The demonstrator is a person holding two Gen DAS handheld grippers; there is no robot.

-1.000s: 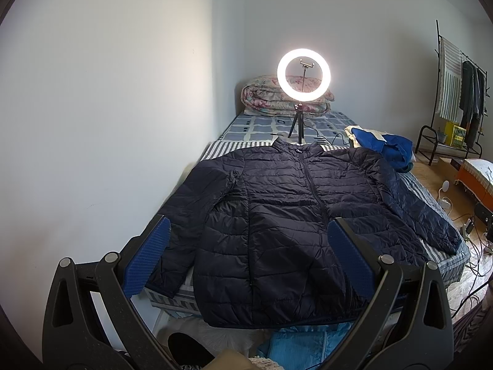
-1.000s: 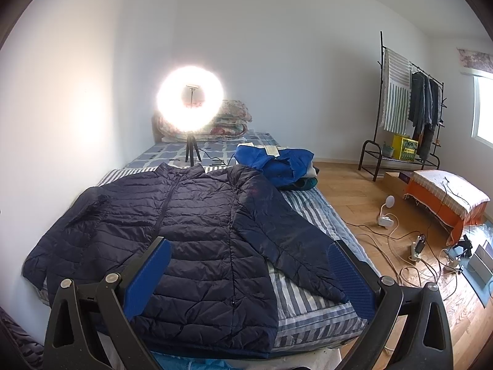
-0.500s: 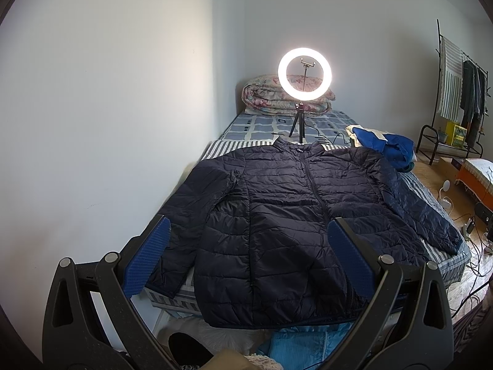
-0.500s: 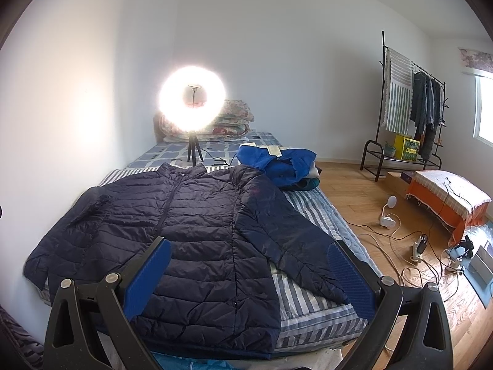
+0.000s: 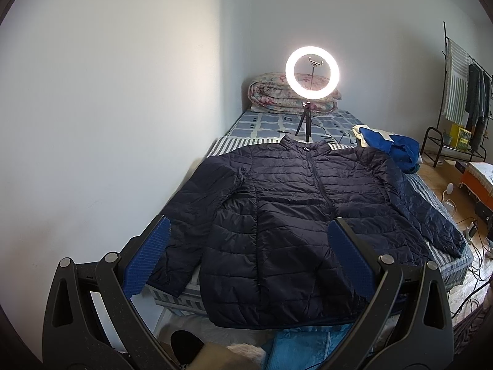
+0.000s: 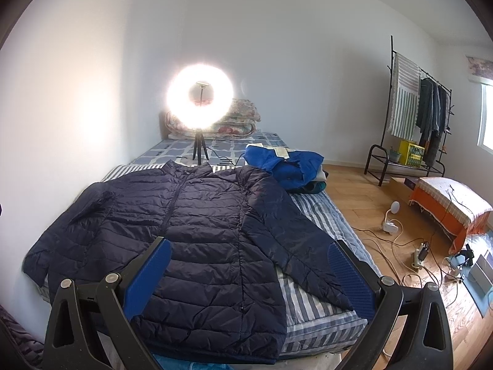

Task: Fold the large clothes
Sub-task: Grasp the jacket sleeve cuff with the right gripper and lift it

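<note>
A dark navy quilted puffer jacket (image 5: 295, 209) lies flat, front up and zipped, on the striped bed (image 5: 443, 265), sleeves spread to both sides. It also shows in the right wrist view (image 6: 197, 234). My left gripper (image 5: 246, 259) is open and empty, held back from the bed's near end above the jacket's hem. My right gripper (image 6: 249, 274) is open and empty, above the hem and the right sleeve (image 6: 295, 246).
A lit ring light on a small tripod (image 5: 311, 71) stands on the bed behind the collar. A blue garment pile (image 6: 286, 166) lies at the bed's right. A rolled quilt (image 5: 271, 95) is at the head. Cables (image 6: 400, 246) and a clothes rack (image 6: 409, 117) are on the right.
Both views have shifted very slightly. The jacket has not moved and both grippers stay open.
</note>
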